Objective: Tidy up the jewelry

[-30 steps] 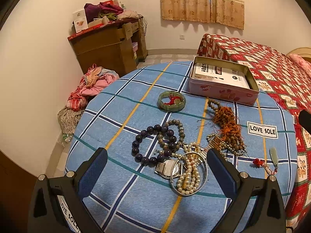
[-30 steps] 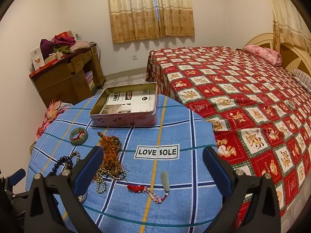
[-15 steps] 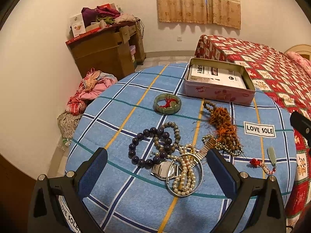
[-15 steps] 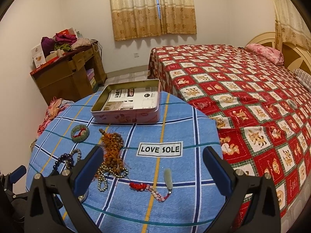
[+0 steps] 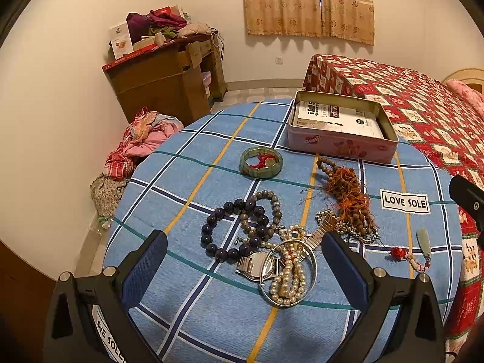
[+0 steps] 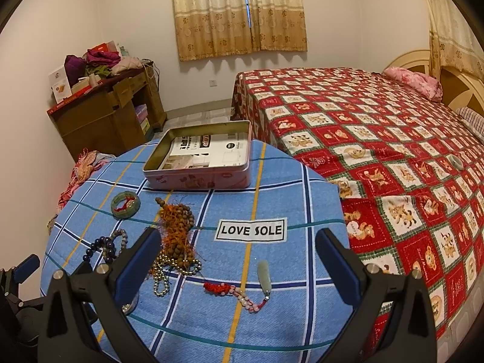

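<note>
Both grippers, left (image 5: 243, 267) and right (image 6: 237, 264), hang released and empty above the blue cloth (image 5: 187, 181). The jewelry pile (image 5: 272, 242) lies in front of the pink tin (image 5: 340, 131), apart from it.

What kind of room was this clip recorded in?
Most likely a home bedroom: a bed under a red patterned quilt, a curtained window, and a wooden desk piled with clothes.

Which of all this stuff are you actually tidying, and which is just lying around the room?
For the job: dark bead bracelet, green bangle, pearl strand, watch, brown bead necklace, jade pendant, tin box.

Just lying about: clothes heap on floor, cluttered desk, bed, curtains.
</note>
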`<state>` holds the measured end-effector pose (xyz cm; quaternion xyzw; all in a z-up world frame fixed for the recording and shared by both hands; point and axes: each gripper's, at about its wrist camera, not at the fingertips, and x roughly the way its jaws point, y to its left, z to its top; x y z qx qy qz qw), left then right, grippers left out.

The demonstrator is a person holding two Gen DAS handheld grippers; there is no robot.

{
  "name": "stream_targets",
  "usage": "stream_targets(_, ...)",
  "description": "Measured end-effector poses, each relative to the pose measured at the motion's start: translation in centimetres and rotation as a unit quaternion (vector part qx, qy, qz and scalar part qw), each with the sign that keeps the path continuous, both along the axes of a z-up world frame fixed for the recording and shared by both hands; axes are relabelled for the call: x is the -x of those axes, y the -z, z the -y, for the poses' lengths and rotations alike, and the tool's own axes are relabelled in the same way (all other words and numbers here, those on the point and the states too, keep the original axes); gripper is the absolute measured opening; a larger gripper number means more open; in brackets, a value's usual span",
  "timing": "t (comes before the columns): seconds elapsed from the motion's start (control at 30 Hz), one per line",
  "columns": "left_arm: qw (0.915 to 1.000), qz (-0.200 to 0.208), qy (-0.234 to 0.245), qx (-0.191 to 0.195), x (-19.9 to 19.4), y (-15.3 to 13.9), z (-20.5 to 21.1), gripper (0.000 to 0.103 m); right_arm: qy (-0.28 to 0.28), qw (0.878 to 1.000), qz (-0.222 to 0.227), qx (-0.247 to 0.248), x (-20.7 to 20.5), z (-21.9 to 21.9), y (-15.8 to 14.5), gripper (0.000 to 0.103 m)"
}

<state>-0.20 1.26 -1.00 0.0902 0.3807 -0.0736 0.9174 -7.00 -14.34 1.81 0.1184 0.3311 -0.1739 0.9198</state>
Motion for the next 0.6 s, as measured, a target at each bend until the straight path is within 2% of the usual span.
stream_targets(0.6, 1.0, 0.002, 0.0, -0.001, -0.05, -0.05, 0.11, 0.102, -0.003, 1.0, -0.002, 0.001, -0.2, -0.17, 0.12, 0.103)
